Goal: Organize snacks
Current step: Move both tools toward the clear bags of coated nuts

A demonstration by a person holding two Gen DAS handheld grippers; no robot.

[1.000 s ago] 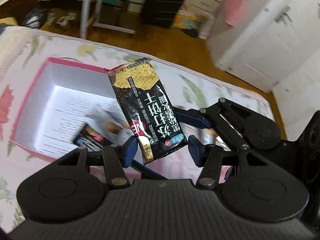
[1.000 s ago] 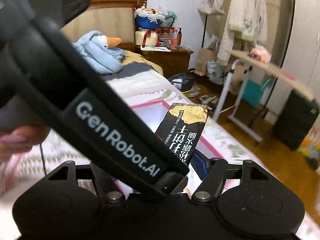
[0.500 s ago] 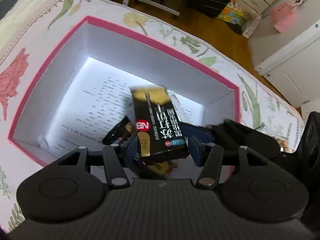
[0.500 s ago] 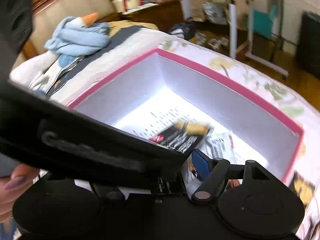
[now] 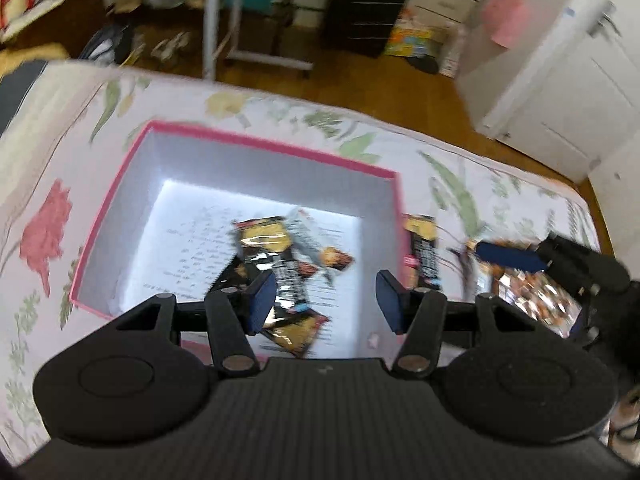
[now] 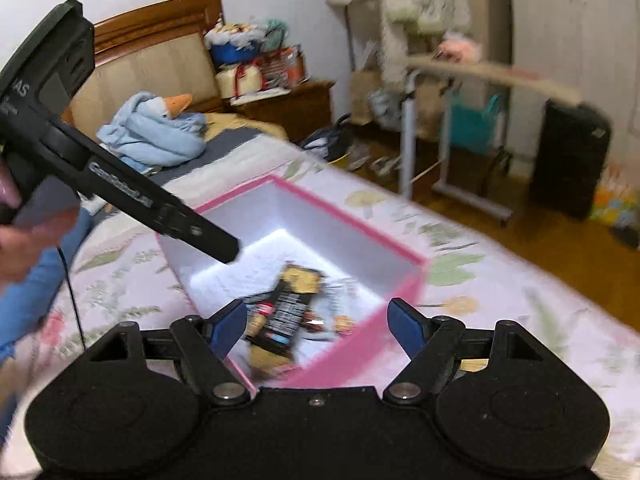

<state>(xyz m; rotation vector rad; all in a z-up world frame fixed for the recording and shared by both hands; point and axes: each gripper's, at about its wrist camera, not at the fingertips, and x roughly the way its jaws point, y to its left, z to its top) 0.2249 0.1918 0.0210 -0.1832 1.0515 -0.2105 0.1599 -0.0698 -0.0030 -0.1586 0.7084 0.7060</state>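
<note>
Black-gold snack pack [image 5: 276, 264] flat in pink box [image 5: 256, 146], long axis near-to-far.

One pink-rimmed white cardboard box [image 5: 256, 148]; about three black-and-gold foil snack packets [image 5: 280, 264] inside, blurred; one more black-and-gold packet [image 5: 424, 248] outside on the bed.

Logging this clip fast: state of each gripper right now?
Left gripper: open, holding nothing, above the box.
Right gripper: open, holding nothing.

The box [image 5: 256, 148] sits on the bed [image 5: 48, 128]. Packets [image 5: 276, 260] lie in the box. Another packet [image 5: 424, 248] lies on the bed just beside its right wall.
</note>
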